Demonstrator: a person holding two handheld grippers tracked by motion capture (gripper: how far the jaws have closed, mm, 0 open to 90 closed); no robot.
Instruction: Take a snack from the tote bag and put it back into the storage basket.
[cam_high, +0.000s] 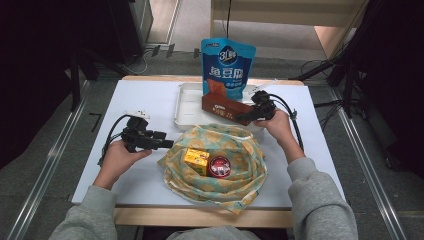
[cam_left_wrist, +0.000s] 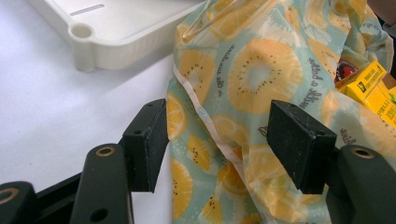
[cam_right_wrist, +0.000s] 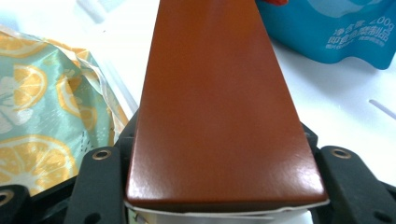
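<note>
I work in a lab: a white table (cam_high: 150, 100) ringed by black curtains (cam_high: 35, 65), floor rails (cam_high: 45, 165) and cables (cam_high: 320, 65).

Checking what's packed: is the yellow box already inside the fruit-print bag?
Yes, the yellow box lies in the open fruit-print bag.

Box (cam_high: 224, 106) over tray (cam_high: 186, 111) at twelve o'clock, pouch (cam_high: 227, 66) behind; bag (cam_high: 235, 175) at six, carton (cam_high: 196, 160) and tin (cam_high: 220, 166) inside
</note>
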